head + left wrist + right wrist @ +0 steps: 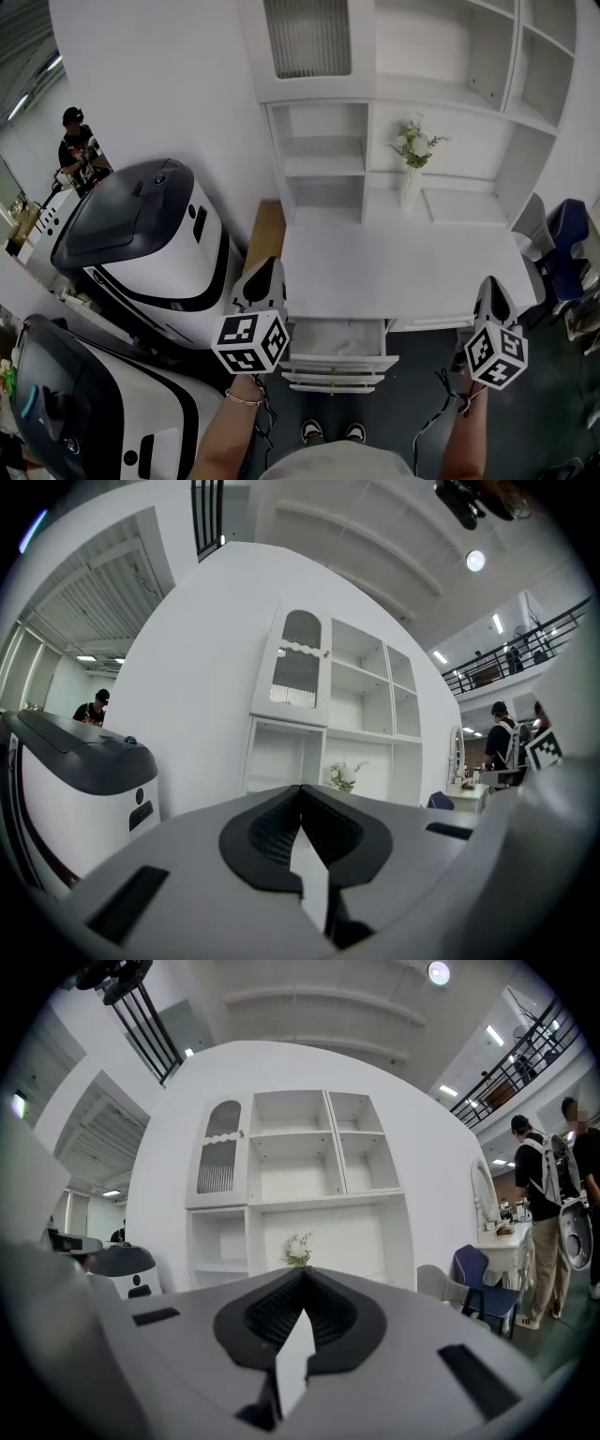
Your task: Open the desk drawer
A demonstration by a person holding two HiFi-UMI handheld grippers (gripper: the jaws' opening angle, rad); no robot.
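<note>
The white desk (pixel 403 272) stands below me with a white shelf unit (pixel 328 159) on its back. Under its left part the drawer (pixel 336 360) is pulled out, its pale inside showing. My left gripper (pixel 267 269) hovers at the desk's front left corner, just left of the drawer, jaws shut and empty. My right gripper (pixel 489 285) hangs at the desk's front right corner, well right of the drawer, also shut and empty. The left gripper (pixel 301 789) and right gripper (pixel 303 1271) both point level at the shelf unit (pixel 291 1185).
Two large white and black machines (pixel 150 244) (pixel 84 412) stand close on the left. A vase of flowers (pixel 412 159) sits on the desk's back. A grey chair and a blue chair (pixel 562 234) stand at the right. People (pixel 544 1213) stand further off.
</note>
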